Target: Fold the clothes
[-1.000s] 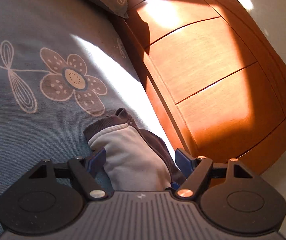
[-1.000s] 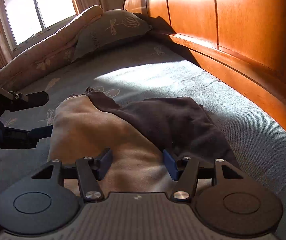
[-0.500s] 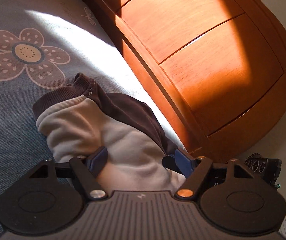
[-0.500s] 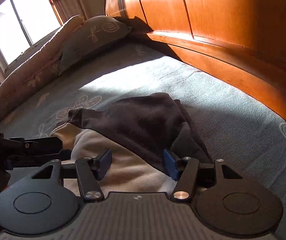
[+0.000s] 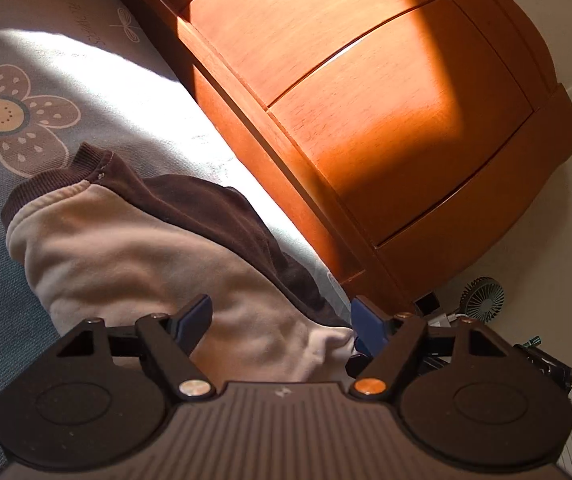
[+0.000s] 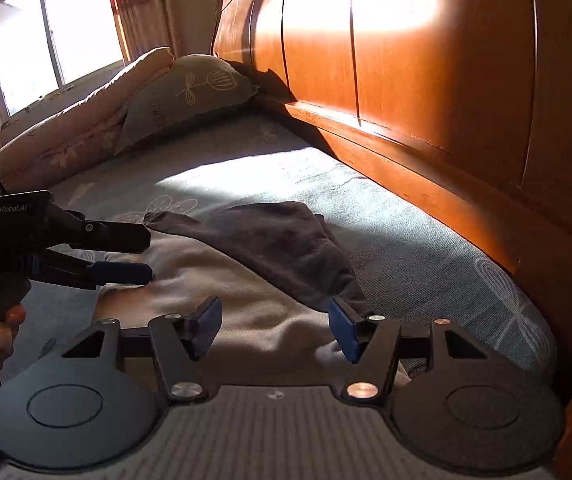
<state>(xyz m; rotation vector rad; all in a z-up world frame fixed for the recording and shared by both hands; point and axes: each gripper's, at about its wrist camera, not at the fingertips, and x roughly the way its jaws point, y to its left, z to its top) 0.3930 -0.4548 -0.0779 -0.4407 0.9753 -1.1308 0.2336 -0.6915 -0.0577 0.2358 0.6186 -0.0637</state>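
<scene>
A beige and dark brown garment (image 5: 133, 248) lies bunched on the blue flowered bed sheet (image 5: 25, 60), close to the wooden headboard (image 5: 366, 100). My left gripper (image 5: 281, 320) hovers over its near end; the jaws are opening, with beige cloth lying between them and neither pad pressing on it. In the right wrist view the garment (image 6: 269, 240) shows its brown part draped over the beige. My right gripper (image 6: 273, 324) stands above it, jaws opening too, cloth between them but not pinched. The left gripper (image 6: 145, 254) reaches in from the left, fingers apart at the garment's edge.
The headboard (image 6: 426, 80) runs along the right side of the bed. A pillow (image 6: 189, 88) and a rolled quilt (image 6: 85, 120) lie at the far end under a window (image 6: 53, 32). A small fan (image 5: 482, 300) stands on the floor beyond the bed corner.
The left gripper has drawn back along the garment, so more of the cloth shows ahead of it. The right gripper shifted sideways, and the left gripper now looms closer in its view.
</scene>
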